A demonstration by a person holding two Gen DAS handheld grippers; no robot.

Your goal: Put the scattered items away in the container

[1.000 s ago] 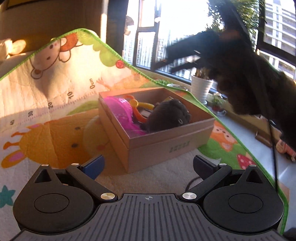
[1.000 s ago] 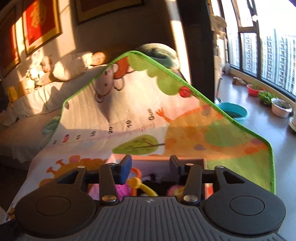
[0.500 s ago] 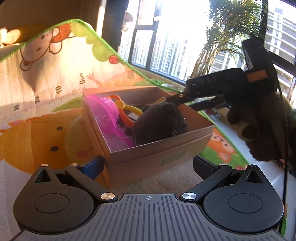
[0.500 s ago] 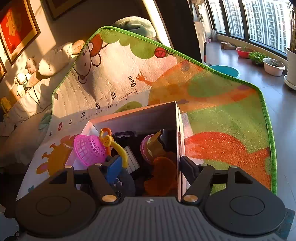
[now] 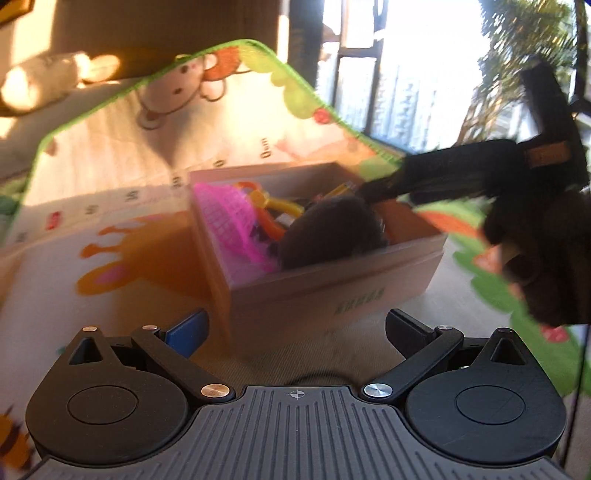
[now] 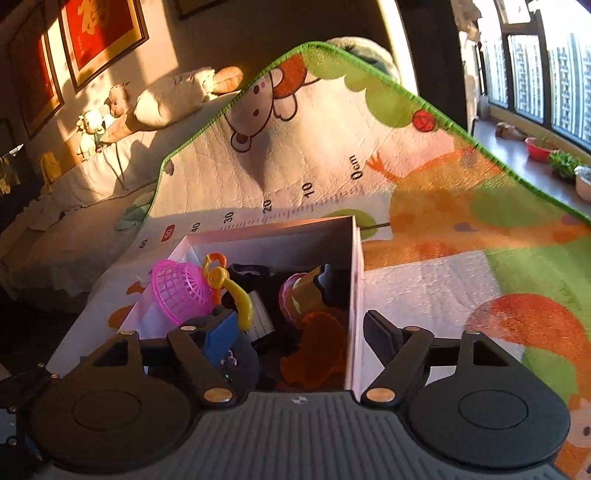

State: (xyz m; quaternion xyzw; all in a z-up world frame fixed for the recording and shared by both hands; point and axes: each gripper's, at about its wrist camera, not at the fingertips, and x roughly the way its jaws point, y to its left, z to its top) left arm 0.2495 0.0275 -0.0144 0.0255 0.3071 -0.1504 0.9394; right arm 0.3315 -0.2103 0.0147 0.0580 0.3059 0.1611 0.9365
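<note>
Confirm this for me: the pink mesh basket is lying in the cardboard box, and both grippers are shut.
Not quite. The pink mesh basket does lie in the cardboard box, but neither gripper is shut. Each wrist view shows its own gripper wide open and empty: the left gripper in front of the box, the right gripper over the box.

Play mat (image 6: 332,155): printed ruler scale along it, right wrist view reads "0cm", 10, 20, 30, 40, 50 (on a red patch), 60. Left wrist view, same scale, only "0cm" legible, rest blurred

Cardboard box (image 5: 332,291): green print on near side, too blurred to read

Red framed wall hanging (image 6: 99,33): gold character, not legible
</note>
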